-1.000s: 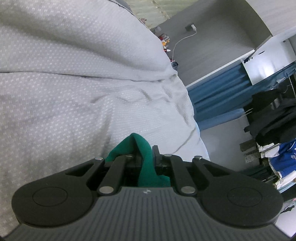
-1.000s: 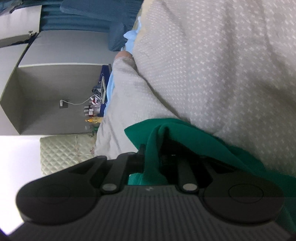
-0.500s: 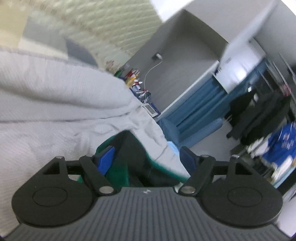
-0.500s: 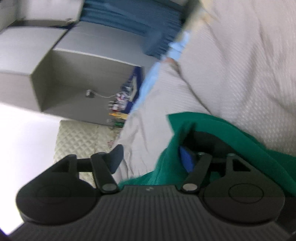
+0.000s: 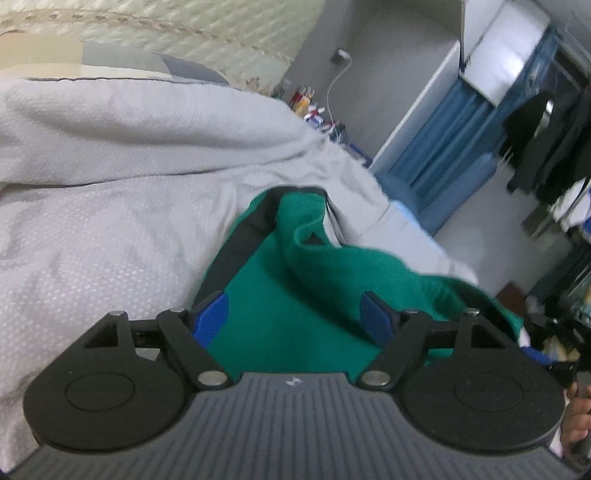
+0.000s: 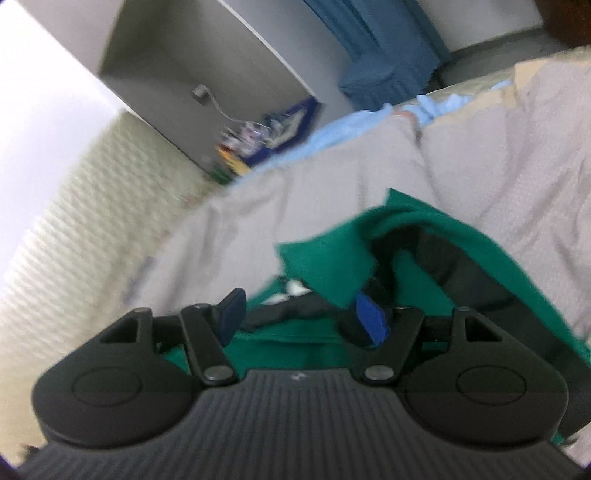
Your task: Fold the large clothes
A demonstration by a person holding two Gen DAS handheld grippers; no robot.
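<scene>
A green garment [image 5: 295, 306] with a dark band along one edge lies rumpled on a grey quilted bed cover [image 5: 110, 206]. My left gripper [image 5: 295, 319] hovers over it, jaws wide apart, blue pads clear of the cloth. In the right wrist view the same green garment [image 6: 424, 236] is bunched in folds on the grey bed cover [image 6: 498, 155]. My right gripper [image 6: 303, 317] is open just above it; a green fold rises near its right pad [image 6: 371, 325], and nothing is pinched between the pads.
A padded cream headboard [image 5: 207, 26] backs the bed. Beyond the bed's edge are a shelf of small bottles [image 5: 310, 107], a blue curtain [image 5: 443, 147] and dark clothes on a rack [image 5: 546, 144]. A hand [image 5: 576, 417] shows at the lower right. Light blue sheet [image 6: 351, 129] edges the bed.
Both grippers were shut on green cloth a second ago; both have opened and let it drop. Both have lifted and rolled, so more of the garment and room shows.
</scene>
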